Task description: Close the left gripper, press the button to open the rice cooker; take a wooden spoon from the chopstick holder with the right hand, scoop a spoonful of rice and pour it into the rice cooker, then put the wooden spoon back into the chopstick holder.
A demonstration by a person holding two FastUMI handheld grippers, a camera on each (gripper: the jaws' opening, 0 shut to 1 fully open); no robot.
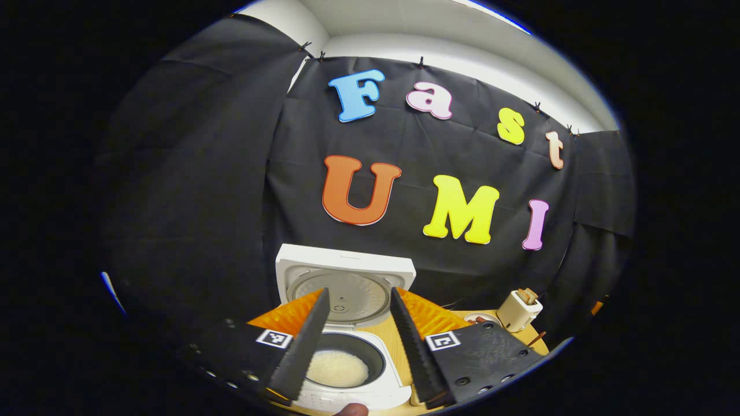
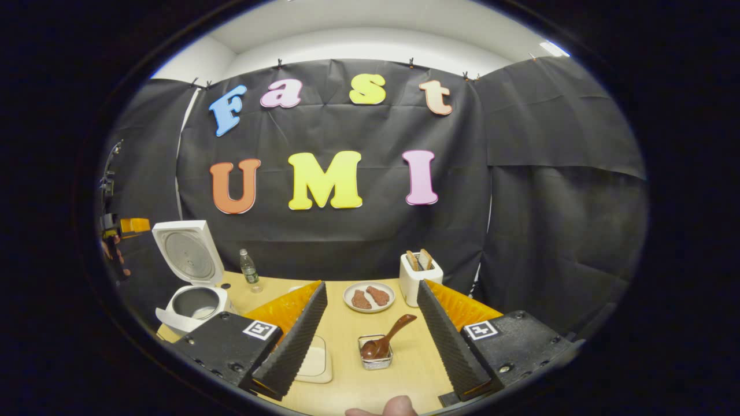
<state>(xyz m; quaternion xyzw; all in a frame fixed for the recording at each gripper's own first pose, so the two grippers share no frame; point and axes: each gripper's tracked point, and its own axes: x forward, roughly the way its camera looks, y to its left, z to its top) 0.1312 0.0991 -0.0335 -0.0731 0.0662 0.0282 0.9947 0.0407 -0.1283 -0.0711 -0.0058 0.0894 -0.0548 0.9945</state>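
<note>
So the right gripper (image 2: 370, 341) has its two fingers spread wide with nothing between them, just hanging over the wooden table (image 2: 404, 370). Right in the gap, a bit ahead of the fingertips, sits the little chopstick holder (image 2: 374, 353) with the wooden spoon (image 2: 386, 339) in it, bowl end down, handle leaning up and away toward the right finger. Just past that there's a plate (image 2: 369, 297) with two brownish pieces on it, a toaster (image 2: 420, 276) beside it, and a water bottle (image 2: 250, 270) farther left. Way off past the left finger is the rice cooker (image 2: 191, 289), lid standing open. The left gripper (image 1: 358, 341) is also spread apart, empty, hovering right over the rice cooker (image 1: 347, 370), and you can see white rice (image 1: 337, 368) down in the pot between its fingers.
</note>
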